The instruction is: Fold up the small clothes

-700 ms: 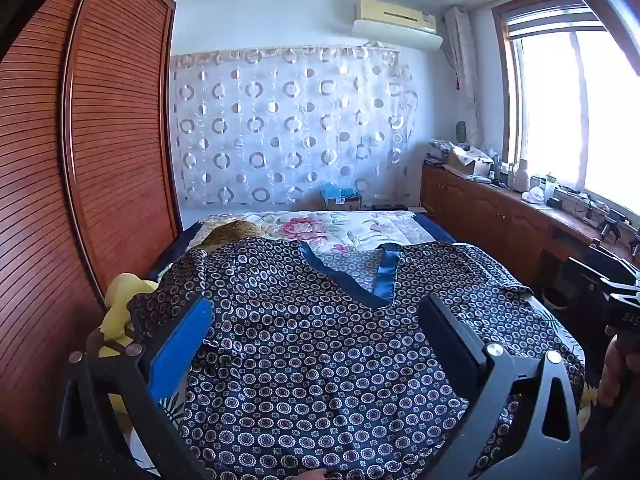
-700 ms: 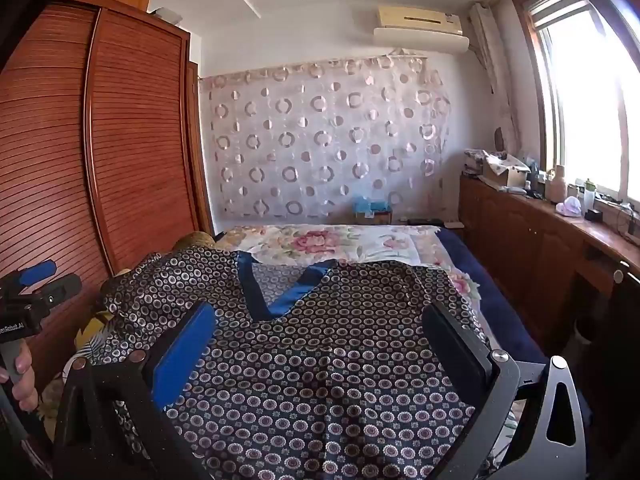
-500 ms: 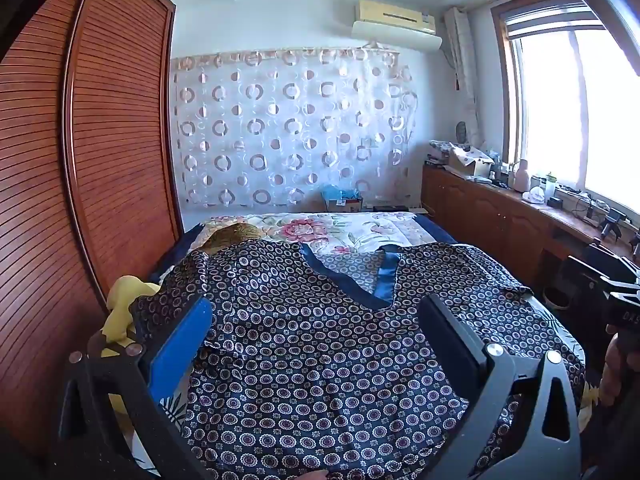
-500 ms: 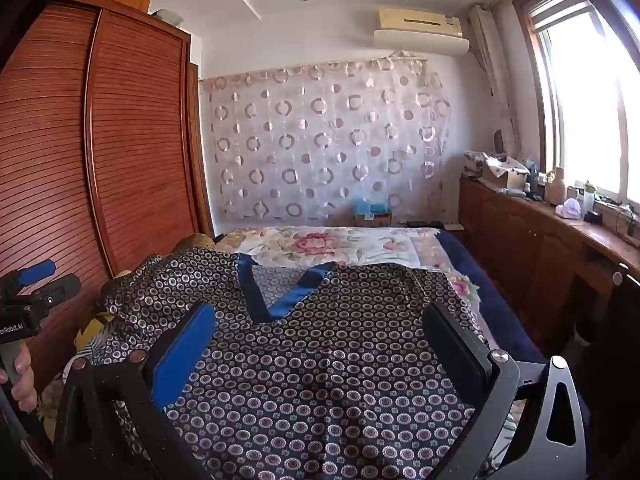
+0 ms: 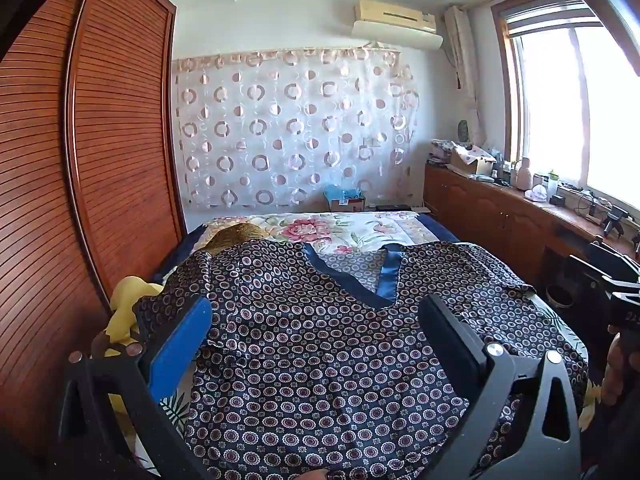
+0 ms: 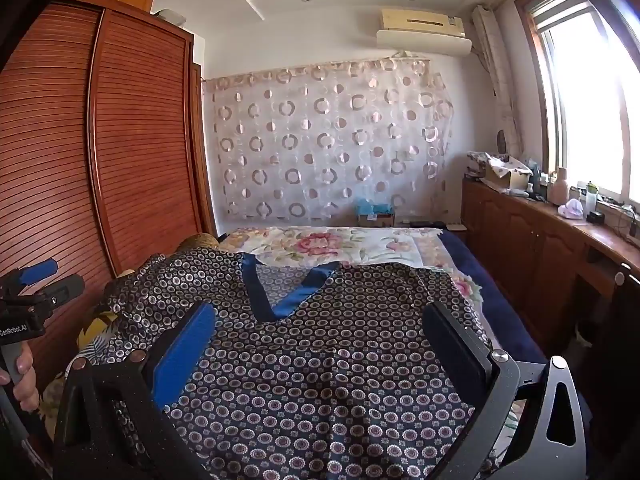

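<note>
Shirt (image 5: 328,344): dark blue cloth printed with small rings is being shown spread flat across the near part of the bed, front side up, sleeves reaching out to both sides; in the right wrist view (image 6: 320,368) it is filling the whole space below the camera.
Neckline (image 5: 352,280): a plain blue V-shaped band is being shown pointing toward the camera, its open end facing the far wall.
Left gripper (image 5: 316,324): it is being held above the shirt with its fingers spread wide apart, nothing being gripped; whether the tips are touching the cloth cannot be told.
Left fingers (image 5: 180,344): a blue pad is being shown on the left one, over the left sleeve edge; the other is black.
Right gripper (image 6: 320,328): it is being held over the shirt's chest, its fingers also standing wide apart with nothing between them but the cloth below.
Right fingers (image 6: 186,352): the same blue pad is being shown on the left one, black on the other.
Bed (image 5: 360,228): a flowered cover is being left bare beyond the collar.
Yellow cloth (image 5: 128,300): it is being shown bunched just beside the shirt's left sleeve, next to the wardrobe (image 5: 100,140).
Curtain (image 5: 296,128): a sheer circle-patterned sheet is being hung on the far wall.
</note>
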The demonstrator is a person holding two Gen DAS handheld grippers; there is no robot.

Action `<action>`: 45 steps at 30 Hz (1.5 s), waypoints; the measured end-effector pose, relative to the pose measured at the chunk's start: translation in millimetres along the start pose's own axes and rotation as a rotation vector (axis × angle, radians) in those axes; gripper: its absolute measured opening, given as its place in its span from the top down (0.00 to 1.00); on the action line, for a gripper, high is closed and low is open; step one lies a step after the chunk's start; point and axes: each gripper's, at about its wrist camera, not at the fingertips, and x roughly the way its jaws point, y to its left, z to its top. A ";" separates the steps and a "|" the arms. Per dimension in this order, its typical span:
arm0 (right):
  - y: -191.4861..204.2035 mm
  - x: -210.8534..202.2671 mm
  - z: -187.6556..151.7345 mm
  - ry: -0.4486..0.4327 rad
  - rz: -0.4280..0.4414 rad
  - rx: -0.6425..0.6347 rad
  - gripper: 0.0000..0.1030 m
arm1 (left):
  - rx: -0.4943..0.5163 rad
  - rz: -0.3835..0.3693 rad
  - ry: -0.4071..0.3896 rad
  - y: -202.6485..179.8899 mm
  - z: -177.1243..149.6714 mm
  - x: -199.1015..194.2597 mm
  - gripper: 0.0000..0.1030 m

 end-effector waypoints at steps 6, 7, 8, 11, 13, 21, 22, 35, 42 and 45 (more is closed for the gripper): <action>0.5 -2.5 -0.2 -0.004 0.001 -0.001 0.00 | -0.005 0.004 -0.005 -0.3 -1.4 -1.7 0.00; 0.6 -2.8 -0.1 -0.005 -0.001 0.000 0.00 | -0.004 0.004 -0.006 -0.4 -1.5 -2.0 0.00; 1.3 -2.8 0.2 -0.004 -0.001 -0.001 0.00 | -0.003 0.004 -0.007 -0.1 -1.5 -2.2 0.00; 1.8 -3.1 0.3 -0.002 -0.002 -0.001 0.00 | -0.004 0.006 -0.008 0.7 -1.6 -2.7 0.00; 2.2 -3.3 0.6 -0.003 -0.002 -0.001 0.00 | -0.007 0.007 -0.010 1.5 -1.1 -3.6 0.00; 1.7 -4.1 0.5 -0.004 -0.002 0.001 0.00 | -0.004 0.006 -0.010 2.1 -1.6 -4.1 0.00; 1.5 -4.0 0.4 -0.003 -0.002 0.001 0.00 | -0.004 0.006 -0.009 1.2 -1.7 -4.2 0.00; 1.2 -3.7 1.1 -0.003 -0.001 0.004 0.00 | 0.004 0.011 0.001 -0.1 -1.7 -1.5 0.00; 1.2 -3.4 0.6 -0.004 -0.001 0.003 0.00 | 0.004 0.009 0.002 -1.1 -1.1 -0.7 0.00; 1.0 -3.2 0.8 -0.004 0.000 0.003 0.00 | 0.006 0.009 0.002 -2.0 -1.3 -1.2 0.00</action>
